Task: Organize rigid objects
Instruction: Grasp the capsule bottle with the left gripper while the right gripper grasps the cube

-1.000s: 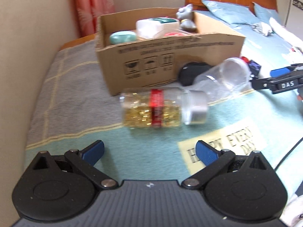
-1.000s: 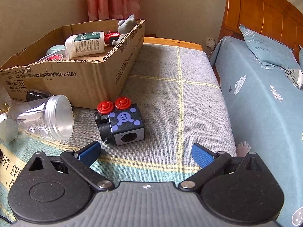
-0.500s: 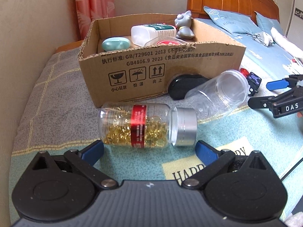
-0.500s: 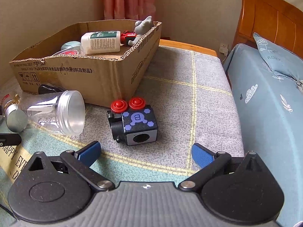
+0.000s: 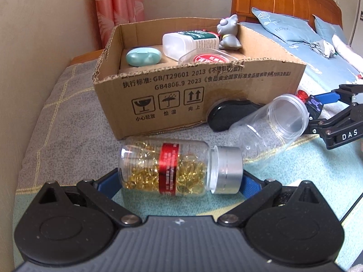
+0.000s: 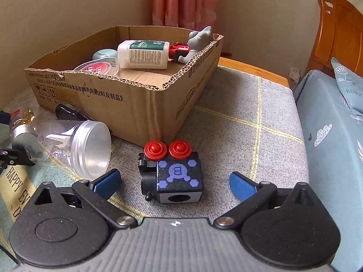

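A clear bottle of gold capsules (image 5: 177,167) with a red label and silver cap lies on its side between the blue pads of my open left gripper (image 5: 179,182). A black cube toy (image 6: 174,174) with two red buttons sits on the bedspread between the pads of my open right gripper (image 6: 174,182). An empty clear jar (image 5: 272,127) lies on its side, also in the right wrist view (image 6: 77,147). A cardboard box (image 5: 226,83) holds a white bottle (image 5: 190,43), a teal case (image 5: 143,56), a grey cat figure (image 5: 229,34) and a red-lidded tub (image 5: 208,57).
A black oval object (image 5: 229,113) lies against the box front. The wall (image 5: 45,45) runs along the left. A blue bed with pillows (image 6: 335,113) and a wooden headboard (image 5: 283,0) lies to the right. My right gripper shows in the left wrist view (image 5: 326,106).
Both grippers moved forward. The capsule bottle now lies between my left pads and the cube toy lies between my right pads. Both stay open.
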